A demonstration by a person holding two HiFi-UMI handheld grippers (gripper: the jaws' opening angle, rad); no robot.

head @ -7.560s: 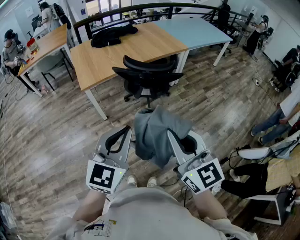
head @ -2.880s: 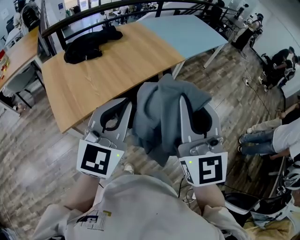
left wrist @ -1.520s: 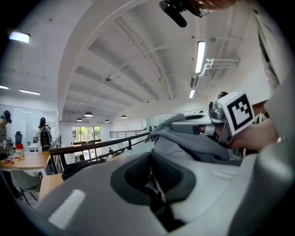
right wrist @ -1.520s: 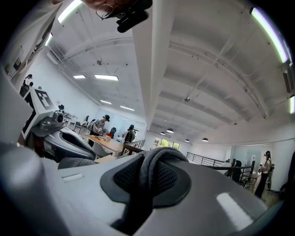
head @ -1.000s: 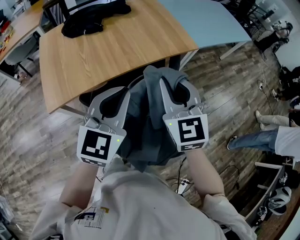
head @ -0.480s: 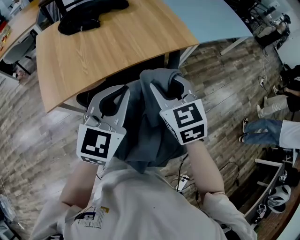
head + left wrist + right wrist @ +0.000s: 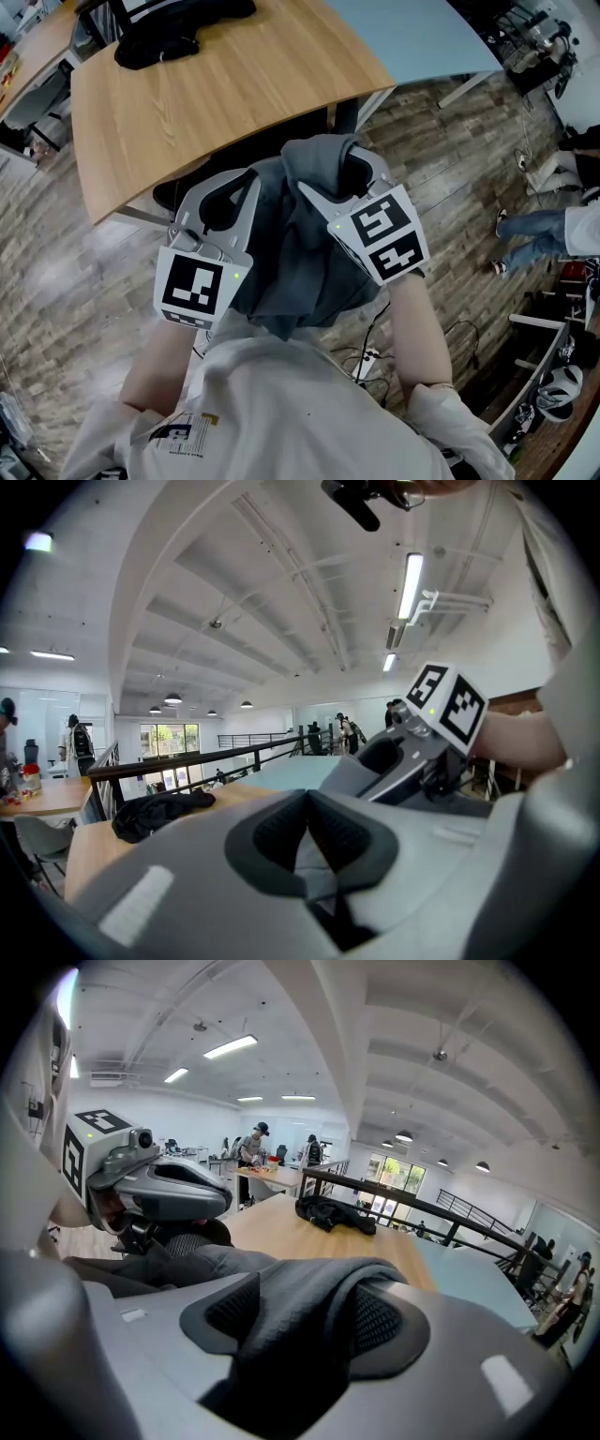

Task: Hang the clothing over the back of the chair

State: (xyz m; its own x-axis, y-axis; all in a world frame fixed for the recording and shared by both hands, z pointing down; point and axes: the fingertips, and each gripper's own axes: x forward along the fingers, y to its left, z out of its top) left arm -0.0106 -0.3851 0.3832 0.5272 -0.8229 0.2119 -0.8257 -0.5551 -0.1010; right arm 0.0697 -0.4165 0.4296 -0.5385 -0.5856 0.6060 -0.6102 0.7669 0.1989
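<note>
Releasing on the right: tool point(image 7: 339, 167) jaws just spread apart, grey garment point(image 7: 291, 262) loose between them, likely settling over the chair point(image 7: 187, 1241); left tool point(image 7: 230, 183) clamped on a fold.

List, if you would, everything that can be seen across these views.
grey garment: one, grey, hanging between both grippers above the chair
chair: one, black mesh, under the garment at the table's edge
wooden table: one, light wood, ahead
blue table: one, pale blue, adjoining on the right
black clothing: one heap, black, far end of the wooden table
floor: grey-brown planks
cables: a few, dark and white, on the floor below
bystander's legs: one pair, blue jeans, right edge
left gripper: one, grey, shut on a garment fold
right gripper: one, grey, jaws just opening, garment lying between them
</note>
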